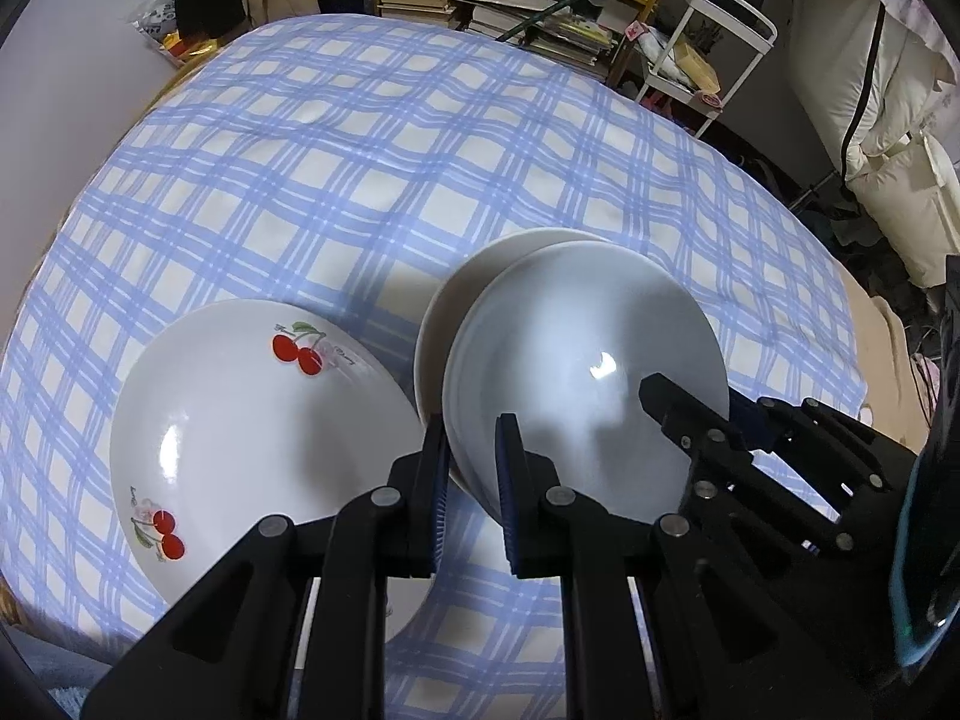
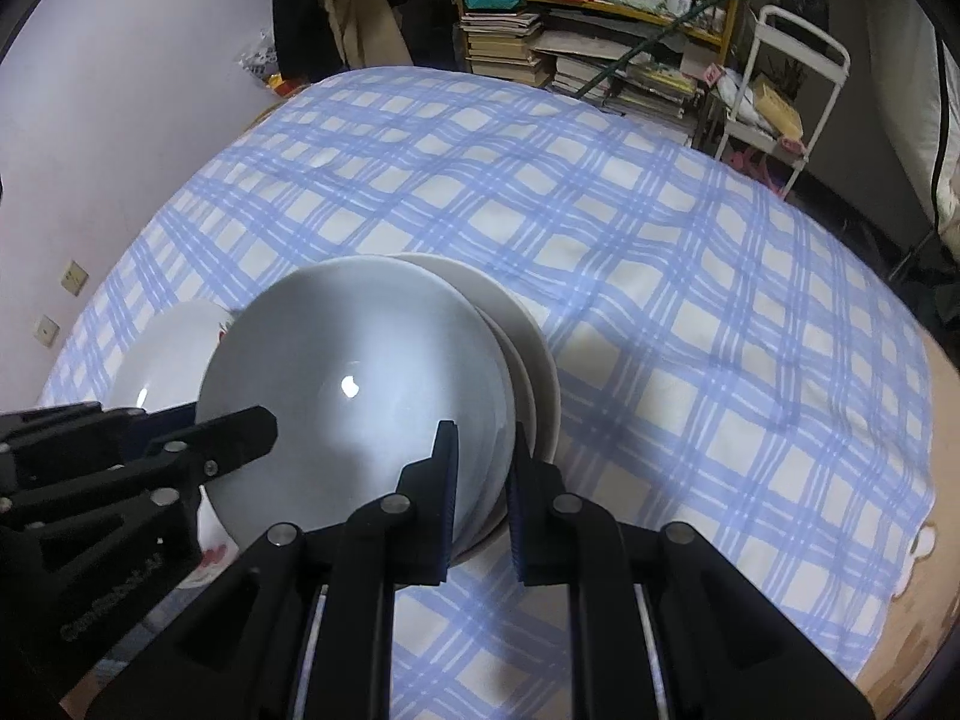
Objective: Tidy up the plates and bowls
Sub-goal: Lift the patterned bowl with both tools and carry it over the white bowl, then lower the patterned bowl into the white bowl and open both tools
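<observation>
Two black grippers on show.
Left gripper (image 1: pixel 472 468) and right gripper (image 2: pixel 484 468): silver rivets, ribbed blue pads; grey lettering at 8 o'clock.

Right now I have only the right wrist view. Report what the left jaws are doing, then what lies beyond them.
Observer: The left gripper has its jaws shut on the white plate's near rim.
Operator: Now describe the dish half hidden on its left.
Observer: That's a cherry plate: white with two cherry prints, lying flat on the checked cloth.
</observation>
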A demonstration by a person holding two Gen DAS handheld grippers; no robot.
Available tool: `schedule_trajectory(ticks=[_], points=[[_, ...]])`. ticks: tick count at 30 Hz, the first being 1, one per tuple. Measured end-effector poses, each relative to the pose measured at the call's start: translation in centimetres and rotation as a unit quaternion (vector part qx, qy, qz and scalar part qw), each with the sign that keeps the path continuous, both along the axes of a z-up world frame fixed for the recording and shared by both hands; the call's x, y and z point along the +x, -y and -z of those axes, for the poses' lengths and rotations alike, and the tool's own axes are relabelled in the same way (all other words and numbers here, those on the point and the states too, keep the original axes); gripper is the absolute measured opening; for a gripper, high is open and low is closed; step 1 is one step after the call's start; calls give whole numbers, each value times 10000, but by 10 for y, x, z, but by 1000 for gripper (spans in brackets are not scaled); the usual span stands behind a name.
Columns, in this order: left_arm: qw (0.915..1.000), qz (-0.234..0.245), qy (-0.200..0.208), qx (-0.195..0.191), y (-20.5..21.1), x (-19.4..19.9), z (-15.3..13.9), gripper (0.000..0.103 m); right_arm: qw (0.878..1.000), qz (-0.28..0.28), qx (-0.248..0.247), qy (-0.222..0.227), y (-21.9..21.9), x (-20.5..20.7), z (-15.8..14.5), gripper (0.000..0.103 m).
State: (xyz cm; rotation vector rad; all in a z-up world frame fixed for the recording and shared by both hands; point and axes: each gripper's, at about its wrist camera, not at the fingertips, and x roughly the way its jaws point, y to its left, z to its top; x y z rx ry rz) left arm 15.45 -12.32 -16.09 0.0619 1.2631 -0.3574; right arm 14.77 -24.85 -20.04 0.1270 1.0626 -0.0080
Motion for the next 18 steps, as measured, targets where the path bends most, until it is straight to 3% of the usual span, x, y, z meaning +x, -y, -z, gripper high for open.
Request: schedule_trajectory(ticks=[7,15,18], points=[[10000,-5,-2,20,-1,0,0,14,10000,-51,-71,41,-2,1,0,17],[9999,-83,-34,-69,-5,0,1,14,9974,-395,-552,246,-16,0,-1,30],[9999,-96,-50,-126,-7,1,1,14,9978,-372,-484,277,-15,0,-1,32]])
